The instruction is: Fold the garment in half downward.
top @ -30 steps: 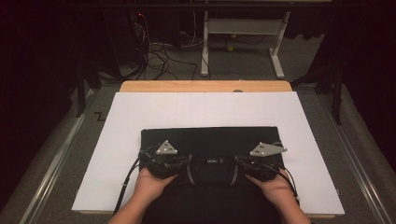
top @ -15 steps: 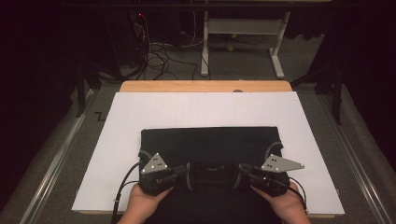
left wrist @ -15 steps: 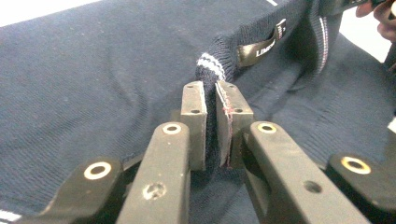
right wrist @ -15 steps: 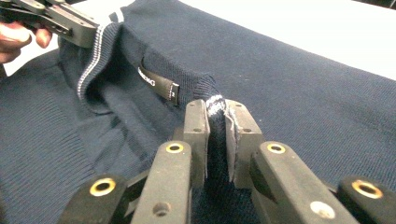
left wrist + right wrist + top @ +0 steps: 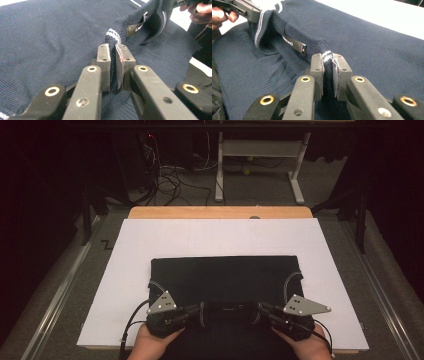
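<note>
Two grippers hold one dark navy knitted sweater by its collar, the ribbed band with thin white stripes at its edge. The sweater lies folded and mostly flat on a white sheet that covers the table, on the part of the sheet nearest the person, with its collar end at the near edge.

From the left gripper view, the left gripper has its jaws drawn narrow, pads pressed on a fold of the collar that stands up between them. From the right gripper view, the right gripper is likewise pinched close on the collar's other side, a striped bit of rib showing above its pads. A black sewn-in label with pale lettering sits inside the collar, between the two grips.

From the high view, both hands sit at the sweater's near end, left gripper and right gripper pointing inward toward each other across the neck opening. Beyond the sheet, a strip of wooden table shows at the far edge.
</note>
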